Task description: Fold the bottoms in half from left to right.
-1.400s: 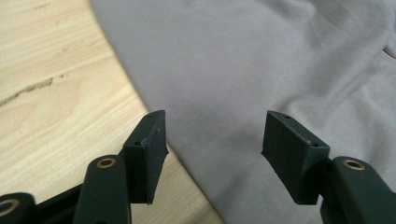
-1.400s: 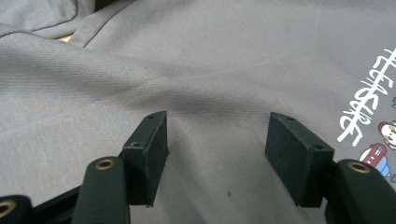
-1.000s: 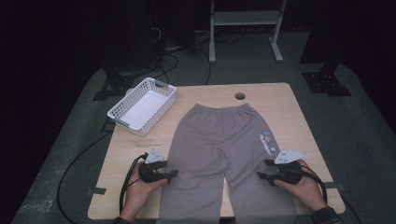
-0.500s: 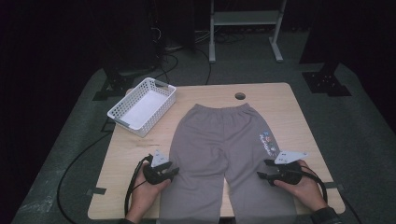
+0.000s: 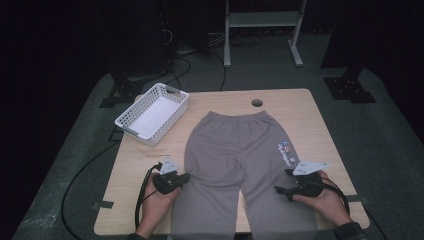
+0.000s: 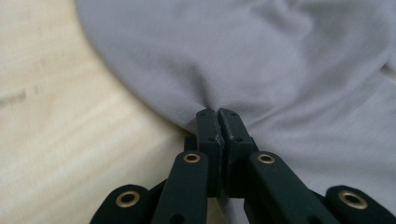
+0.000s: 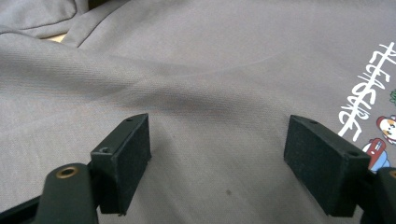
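Left gripper [image 6: 217, 113] has just closed its jaws, pinching the outer edge of the grey trousers [image 5: 240, 165] at its tips; right gripper [image 7: 217, 163] has just spread wide, fabric below unpinched. Judged ready for folding.

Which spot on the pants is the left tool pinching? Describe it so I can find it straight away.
On the wooden table lie grey pants, waistband away from the person. The left tool has closed its jaws on the outer edge of the leg nearer the white basket. The fabric puckers there; the other leg carries the coloured print.
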